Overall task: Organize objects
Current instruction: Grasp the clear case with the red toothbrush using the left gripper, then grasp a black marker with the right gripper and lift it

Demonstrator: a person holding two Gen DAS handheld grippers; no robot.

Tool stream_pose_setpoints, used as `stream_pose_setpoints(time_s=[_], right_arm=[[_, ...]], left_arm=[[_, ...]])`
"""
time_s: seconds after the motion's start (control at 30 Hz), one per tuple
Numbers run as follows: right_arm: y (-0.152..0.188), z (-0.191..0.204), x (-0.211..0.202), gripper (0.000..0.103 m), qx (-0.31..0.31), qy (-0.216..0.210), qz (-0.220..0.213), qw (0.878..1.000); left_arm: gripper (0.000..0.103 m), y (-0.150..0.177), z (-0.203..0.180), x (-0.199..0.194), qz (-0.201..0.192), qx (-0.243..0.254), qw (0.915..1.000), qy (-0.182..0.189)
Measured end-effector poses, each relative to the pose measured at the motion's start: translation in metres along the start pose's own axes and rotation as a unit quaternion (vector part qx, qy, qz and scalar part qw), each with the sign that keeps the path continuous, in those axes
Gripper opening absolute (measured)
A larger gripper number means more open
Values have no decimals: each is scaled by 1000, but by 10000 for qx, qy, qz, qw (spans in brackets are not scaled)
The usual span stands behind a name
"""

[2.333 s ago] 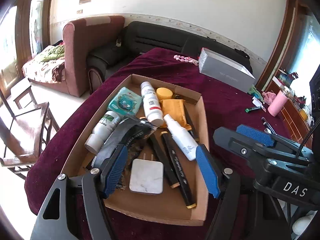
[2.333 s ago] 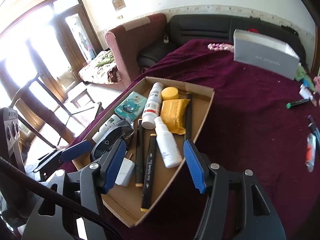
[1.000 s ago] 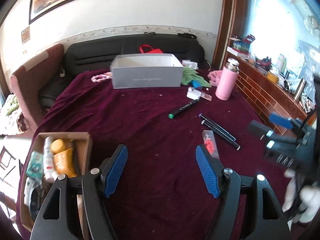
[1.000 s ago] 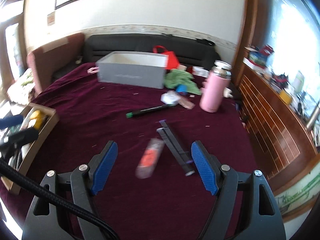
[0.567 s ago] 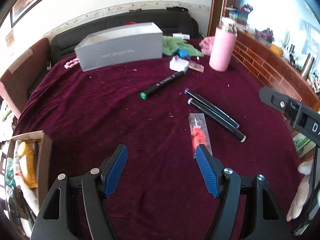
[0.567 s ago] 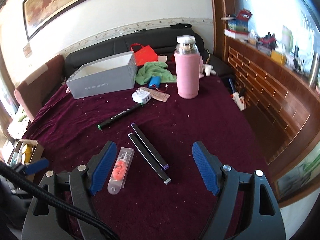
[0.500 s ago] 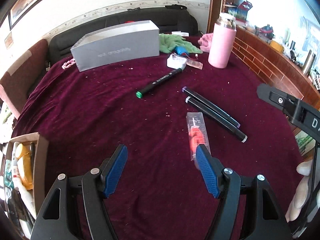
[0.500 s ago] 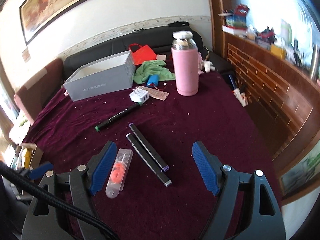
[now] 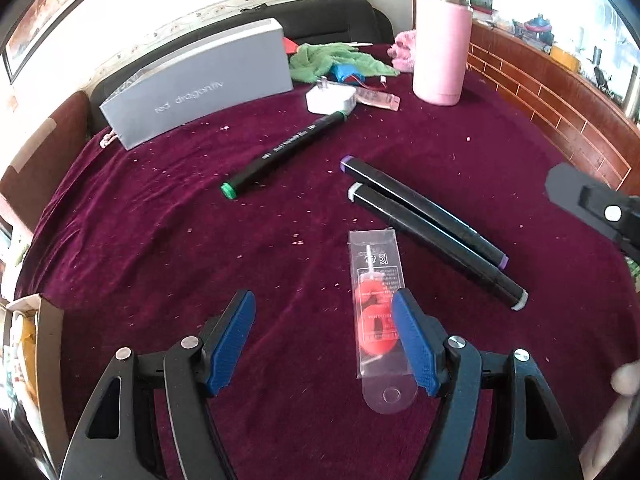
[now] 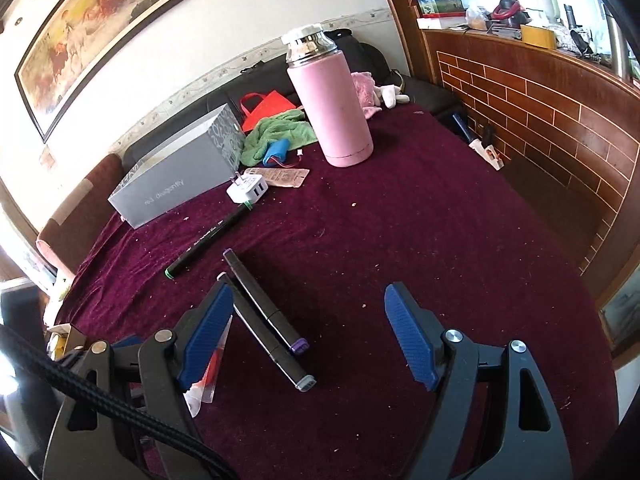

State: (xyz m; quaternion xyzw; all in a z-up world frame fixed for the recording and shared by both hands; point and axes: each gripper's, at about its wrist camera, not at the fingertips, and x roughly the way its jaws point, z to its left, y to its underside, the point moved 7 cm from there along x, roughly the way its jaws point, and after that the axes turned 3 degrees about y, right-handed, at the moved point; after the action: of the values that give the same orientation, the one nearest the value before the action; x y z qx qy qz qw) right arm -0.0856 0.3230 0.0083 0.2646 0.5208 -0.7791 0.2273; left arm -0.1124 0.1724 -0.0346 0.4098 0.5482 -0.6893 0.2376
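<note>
My left gripper [image 9: 326, 340] is open and low over the maroon cloth; a clear packet with a red item [image 9: 376, 312] lies just inside its right finger. Two black markers [image 9: 432, 228] lie side by side beyond it, and a green-capped marker [image 9: 284, 152] lies farther back. My right gripper [image 10: 310, 336] is open, with the ends of the two markers [image 10: 268, 320] between its fingers, nearer the left one. The packet [image 10: 210, 368] is partly hidden behind that left finger. The cardboard tray [image 9: 44, 340] of sorted items shows at the left edge.
A grey box [image 9: 200, 84], white charger [image 9: 330, 98], green cloth [image 9: 332, 60] and pink flask [image 9: 440, 40] stand at the back of the table. A brick-pattern wooden counter [image 10: 540, 120] runs along the right. A sofa lies behind.
Both grippers swung away from the cardboard tray to the right part of the table and came down close to the packet and the two markers. Both stayed open.
</note>
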Motion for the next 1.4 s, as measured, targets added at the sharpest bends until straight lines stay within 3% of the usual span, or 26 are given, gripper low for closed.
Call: stream_pose_setpoints(time_s=[0.17,0.23,0.4,0.43,0.47,0.5,0.53,0.63,0.97,1.4], right_arm=[[-2,5,-3,78,-116,-20,-74,9999],[-2,4,-3,78,-90,-58,-62,9999],[-2,3,-2,78,-47,-99,-64,9999],[-2,3,-1,78,-49,-91,-54,9999],[-2,3,0,78,-49,-84,-32,9999],[-2,3,1,78,-50,-81,-5,10000],[-1,2,3,79,-48,-68,12,10000],[0,1,7,78,-21,-60,78,9999],[9,-3,19,78,97,-81,383,9992],[31,10,36,78,155,-339,759,9964]], left_arm=[[65,-6,-15,4,-240,219,9994,-103],[66,-1,-21,14,-22,345,9994,-77],[64,-2,-21,13,-102,325,9994,-57],[51,-1,-21,12,-90,312,9995,11],[25,0,-22,11,-89,316,9994,122],[14,1,-24,9,-69,347,9992,170],[10,2,-24,8,-42,368,9992,153],[10,4,-20,1,-82,319,9992,231],[10,19,13,-29,-330,362,9988,-94],[10,57,47,-43,-255,265,9988,-331]])
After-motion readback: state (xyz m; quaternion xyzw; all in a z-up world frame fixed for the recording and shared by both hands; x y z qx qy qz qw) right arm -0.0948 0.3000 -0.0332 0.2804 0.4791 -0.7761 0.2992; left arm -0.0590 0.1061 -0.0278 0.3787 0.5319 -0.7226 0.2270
